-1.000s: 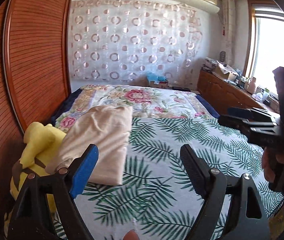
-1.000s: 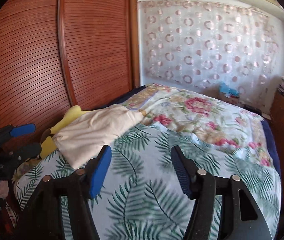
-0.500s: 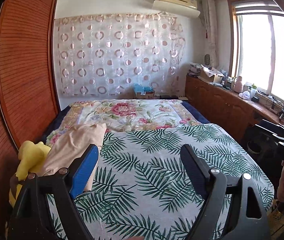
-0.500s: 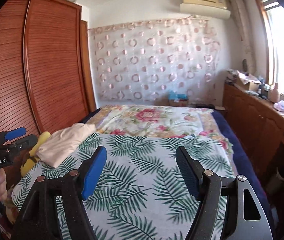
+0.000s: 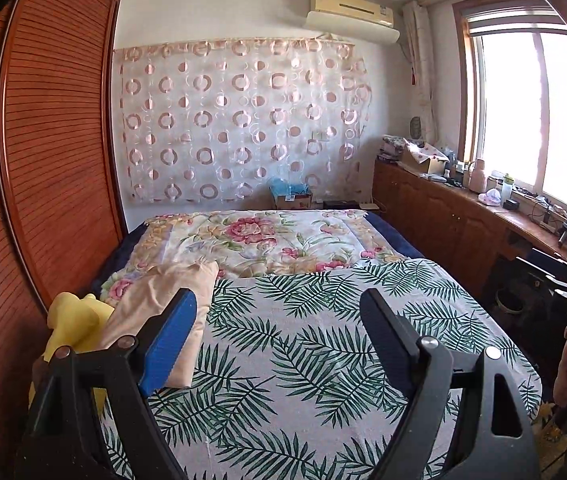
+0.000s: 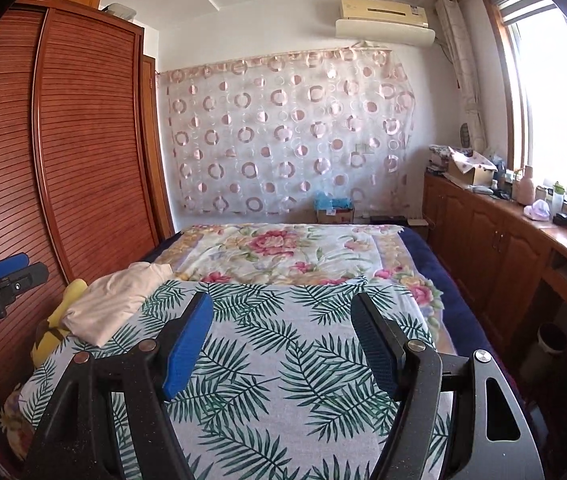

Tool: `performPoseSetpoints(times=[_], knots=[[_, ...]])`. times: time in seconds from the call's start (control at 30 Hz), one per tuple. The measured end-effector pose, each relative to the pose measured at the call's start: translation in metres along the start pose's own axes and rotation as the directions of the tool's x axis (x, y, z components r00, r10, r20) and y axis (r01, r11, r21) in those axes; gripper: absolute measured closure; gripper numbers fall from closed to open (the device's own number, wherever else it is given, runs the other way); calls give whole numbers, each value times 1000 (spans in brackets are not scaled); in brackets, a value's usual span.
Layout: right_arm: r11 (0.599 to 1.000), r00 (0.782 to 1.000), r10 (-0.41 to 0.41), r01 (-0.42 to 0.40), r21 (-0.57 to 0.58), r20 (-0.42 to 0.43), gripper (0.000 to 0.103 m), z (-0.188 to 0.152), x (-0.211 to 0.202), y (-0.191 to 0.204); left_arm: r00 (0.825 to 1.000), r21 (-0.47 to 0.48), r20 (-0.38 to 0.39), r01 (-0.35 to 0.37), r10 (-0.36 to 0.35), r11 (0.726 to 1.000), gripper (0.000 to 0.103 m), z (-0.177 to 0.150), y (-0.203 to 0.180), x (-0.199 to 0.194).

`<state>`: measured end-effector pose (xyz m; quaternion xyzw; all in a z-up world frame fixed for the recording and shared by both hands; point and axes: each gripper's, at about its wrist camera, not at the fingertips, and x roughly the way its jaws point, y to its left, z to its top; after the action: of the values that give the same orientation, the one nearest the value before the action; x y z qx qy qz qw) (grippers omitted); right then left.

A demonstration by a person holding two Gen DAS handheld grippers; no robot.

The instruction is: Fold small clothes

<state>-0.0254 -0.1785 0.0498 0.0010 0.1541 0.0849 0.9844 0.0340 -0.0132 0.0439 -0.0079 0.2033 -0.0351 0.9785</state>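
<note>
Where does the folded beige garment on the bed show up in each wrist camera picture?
Left wrist view: the beige garment lies lower left, partly behind the left gripper's blue pad, beside the yellow plush toy.
Right wrist view: the garment lies left of centre, up and left of the right gripper.
Shared landmark: the palm-leaf sheet, whose left edge the garment overlaps.

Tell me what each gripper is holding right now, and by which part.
Nothing is held. The left gripper and the right gripper both stand open over the palm-leaf sheet with nothing between their fingers. The beige folded garment lies untouched beside the yellow plush.
</note>
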Motion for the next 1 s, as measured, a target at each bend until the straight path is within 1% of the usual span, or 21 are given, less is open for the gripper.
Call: performPoseSetpoints(times=[0.07, 0.47, 0.7, 1.0], knots=[[1000, 1000, 2, -2, 2, -3, 30, 2, 5, -7, 1000, -3, 2, 1, -1, 1000, 19, -1, 0, 0], [1000, 1000, 16, -16, 9, -17, 30, 5, 9, -9, 1000, 0, 5, -10, 10, 1000, 19, -2, -2, 0], [1000, 1000, 16, -16, 9, -11, 30, 10, 10, -15, 1000, -1, 5, -8, 8, 1000, 19, -2, -1, -1], [1000, 1000, 19, -19, 2, -8, 30, 5, 10, -14, 1000, 0, 6, -7, 7, 1000, 19, -3, -1, 0]])
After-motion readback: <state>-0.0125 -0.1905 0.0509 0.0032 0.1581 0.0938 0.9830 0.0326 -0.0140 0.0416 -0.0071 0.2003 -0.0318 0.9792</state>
